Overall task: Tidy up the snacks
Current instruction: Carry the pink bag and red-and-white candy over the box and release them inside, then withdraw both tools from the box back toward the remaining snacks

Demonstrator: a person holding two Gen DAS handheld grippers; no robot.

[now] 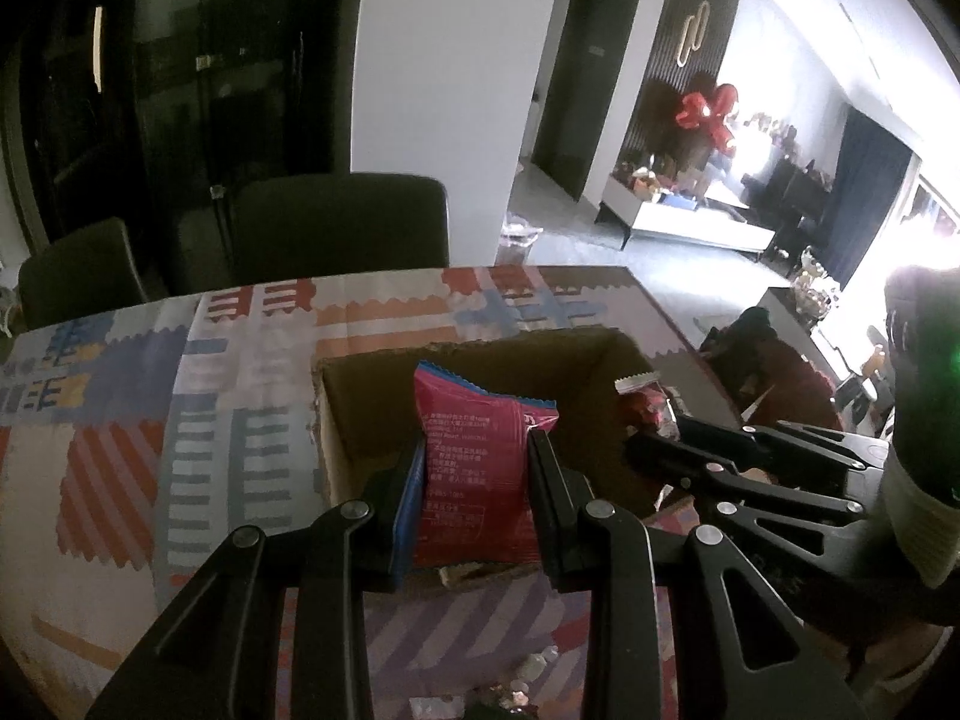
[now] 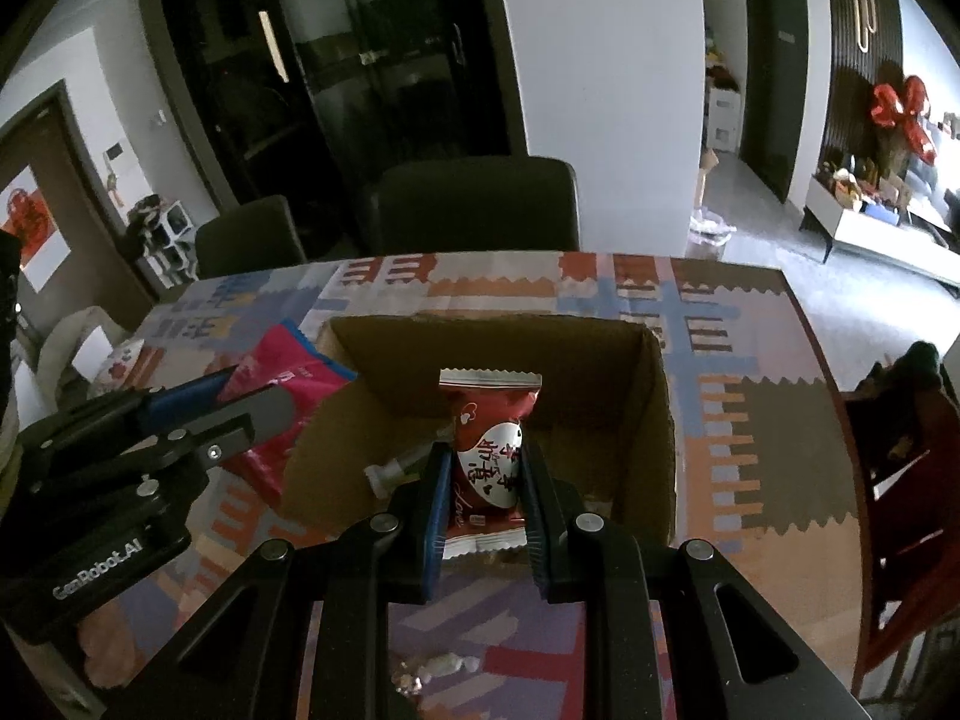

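The pink snack packet (image 1: 480,468) is pinched in the left claw (image 1: 477,498) and the smaller red packet (image 2: 487,462) is clamped in the right claw (image 2: 485,498), both hanging over the near edge of the open cardboard box (image 2: 654,420) on the patterned surface (image 2: 750,420). I'd get each one well past the rim and low inside before letting go. Then drop them side by side, clear of the small bottle-like thing (image 2: 396,471) already in there.
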